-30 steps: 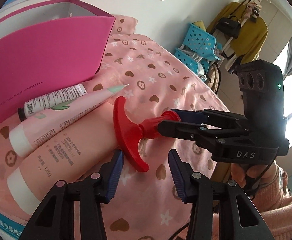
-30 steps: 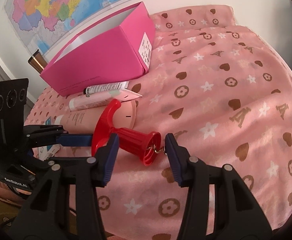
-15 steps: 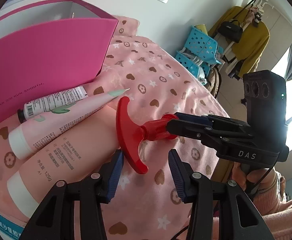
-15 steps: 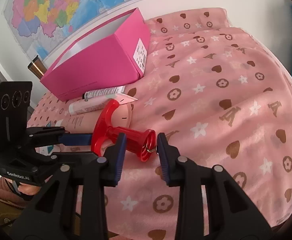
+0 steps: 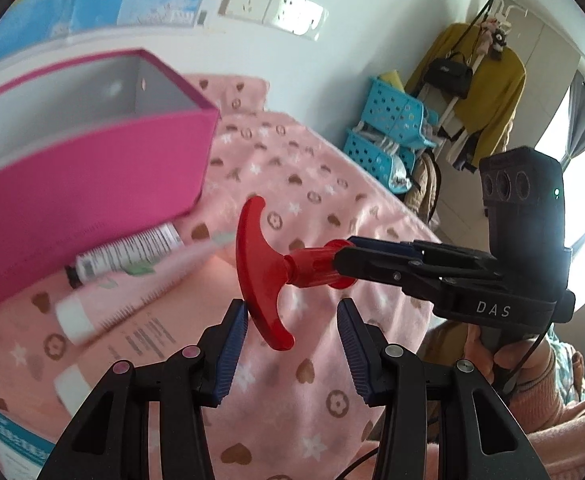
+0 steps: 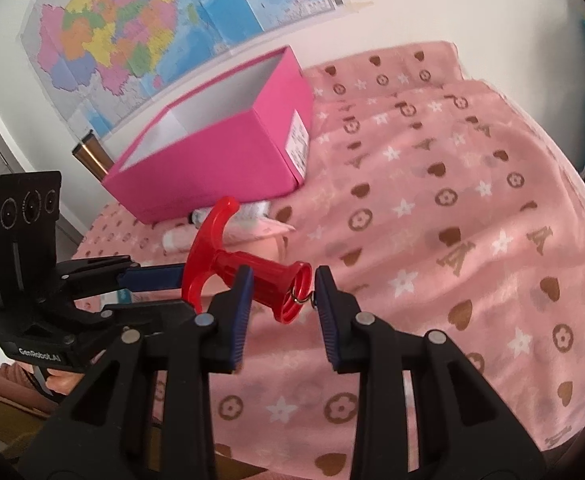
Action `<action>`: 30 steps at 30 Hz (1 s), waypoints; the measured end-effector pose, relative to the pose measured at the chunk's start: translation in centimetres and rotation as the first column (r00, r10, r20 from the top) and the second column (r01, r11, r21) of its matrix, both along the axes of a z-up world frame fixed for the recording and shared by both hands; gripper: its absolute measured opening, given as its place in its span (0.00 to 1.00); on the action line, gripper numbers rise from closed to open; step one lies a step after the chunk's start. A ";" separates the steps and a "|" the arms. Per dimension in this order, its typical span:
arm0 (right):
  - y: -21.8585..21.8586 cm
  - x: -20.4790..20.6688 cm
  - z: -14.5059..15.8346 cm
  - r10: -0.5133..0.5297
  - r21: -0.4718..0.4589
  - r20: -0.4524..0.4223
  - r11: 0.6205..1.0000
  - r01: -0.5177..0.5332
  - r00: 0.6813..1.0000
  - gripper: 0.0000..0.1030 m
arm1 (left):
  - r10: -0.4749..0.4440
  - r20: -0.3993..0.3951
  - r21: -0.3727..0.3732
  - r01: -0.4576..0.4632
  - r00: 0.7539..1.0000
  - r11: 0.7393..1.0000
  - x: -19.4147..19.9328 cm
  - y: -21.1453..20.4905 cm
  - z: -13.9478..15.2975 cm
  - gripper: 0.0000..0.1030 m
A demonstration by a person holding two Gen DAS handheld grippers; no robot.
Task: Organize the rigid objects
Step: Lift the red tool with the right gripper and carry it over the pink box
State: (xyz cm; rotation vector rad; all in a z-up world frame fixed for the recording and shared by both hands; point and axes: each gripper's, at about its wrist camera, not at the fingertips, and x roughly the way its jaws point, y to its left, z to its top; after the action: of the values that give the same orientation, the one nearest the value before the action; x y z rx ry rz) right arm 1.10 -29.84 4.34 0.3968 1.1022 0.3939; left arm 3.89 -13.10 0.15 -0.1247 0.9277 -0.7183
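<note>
Right gripper (image 6: 280,300) clamped on the red plastic T-handled tool (image 5: 264,272), lifted clear of the bedspread. Left gripper (image 5: 292,320) apart, empty. Next: carry to open pink cardboard box (image 6: 228,160), release.

Wall map (image 6: 140,36), wall sockets (image 5: 272,2), blue baskets (image 5: 392,120), yellow garment (image 5: 488,92).

Black grippers, blue ribbed fingers (image 5: 232,344), pink knit sleeve (image 5: 564,420).
</note>
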 end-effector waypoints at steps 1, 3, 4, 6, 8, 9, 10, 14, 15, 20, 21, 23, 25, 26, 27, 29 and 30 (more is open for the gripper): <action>0.1 0.1 0.3 0.002 0.003 0.009 1.000 -0.002 1.000 0.33 | 0.005 0.010 -0.003 -0.005 1.000 1.000 0.0 0.3 0.4 0.45; 0.4 0.4 0.9 0.008 0.010 0.028 1.000 -0.008 1.000 0.33 | 0.023 0.037 -0.004 -0.023 0.999 1.000 0.0 0.8 1.3 0.45; 0.6 0.8 1.3 0.014 0.014 0.041 1.000 -0.015 0.999 0.33 | 0.032 0.048 -0.004 -0.032 0.998 0.999 -0.1 1.0 1.6 0.45; 1.0 1.2 1.9 0.024 0.017 0.061 1.000 -0.025 0.998 0.33 | 0.050 0.075 -0.001 -0.050 0.996 0.999 0.0 1.5 2.4 0.45; 1.6 1.9 2.6 0.037 0.016 0.085 0.999 -0.039 0.996 0.33 | 0.067 0.092 -0.003 -0.067 0.994 0.998 0.2 2.1 3.2 0.45; 1.8 2.2 2.8 0.042 0.016 0.094 0.999 -0.044 0.995 0.33 | 0.077 0.106 -0.003 -0.078 0.991 0.997 0.3 2.4 3.6 0.45; 2.1 2.7 3.2 0.049 0.020 0.105 0.998 -0.051 0.993 0.33 | 0.086 0.115 -0.003 -0.087 0.990 0.996 0.4 2.7 4.0 0.45; 3.2 4.4 4.4 0.075 0.021 0.149 0.997 -0.079 0.986 0.33 | 0.122 0.156 0.001 -0.124 0.980 0.992 1.1 3.7 5.5 0.45; 3.4 4.9 4.7 0.083 0.021 0.161 0.996 -0.088 0.984 0.33 | 0.131 0.167 0.001 -0.133 0.977 0.991 1.3 4.0 5.9 0.45; 4.4 7.1 5.8 0.104 0.026 0.201 0.993 -0.112 0.974 0.33 | 0.160 0.211 0.005 -0.165 0.964 0.986 2.2 5.0 7.4 0.45; 4.6 7.7 5.9 0.108 0.027 0.208 0.993 -0.116 0.972 0.33 | 0.166 0.216 0.005 -0.171 0.962 0.985 2.5 5.1 7.6 0.45; 4.8 8.5 6.1 0.111 0.033 0.217 0.992 -0.121 0.970 0.33 | 0.175 0.219 0.005 -0.181 0.960 0.984 3.1 5.5 7.9 0.45; 5.1 9.4 6.1 0.114 0.037 0.221 0.992 -0.125 0.969 0.33 | 0.184 0.228 0.012 -0.192 0.956 0.981 3.7 5.8 8.1 0.45; 5.2 9.8 6.1 0.116 0.037 0.222 0.991 -0.127 0.968 0.33 | 0.189 0.230 0.014 -0.197 0.955 0.980 3.9 6.0 8.1 0.45; 5.5 10.3 6.1 0.121 0.034 0.224 0.991 -0.131 0.967 0.33 | 0.192 0.234 0.015 -0.201 0.953 0.980 4.2 6.1 8.2 0.45; 5.8 11.2 6.0 0.124 0.034 0.226 0.990 -0.135 0.966 0.33 | 0.198 0.234 0.018 -0.208 0.952 0.978 4.7 6.4 8.1 0.45; 6.0 11.6 6.0 0.127 0.034 0.226 0.990 -0.139 0.966 0.33 | 0.202 0.232 0.018 -0.212 0.952 0.977 5.0 6.6 8.1 0.45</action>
State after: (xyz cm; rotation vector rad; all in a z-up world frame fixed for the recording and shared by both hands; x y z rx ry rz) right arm 12.72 -23.87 10.33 0.3146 0.9028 0.5722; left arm 8.91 -6.48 8.24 -0.0975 0.6965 -0.5050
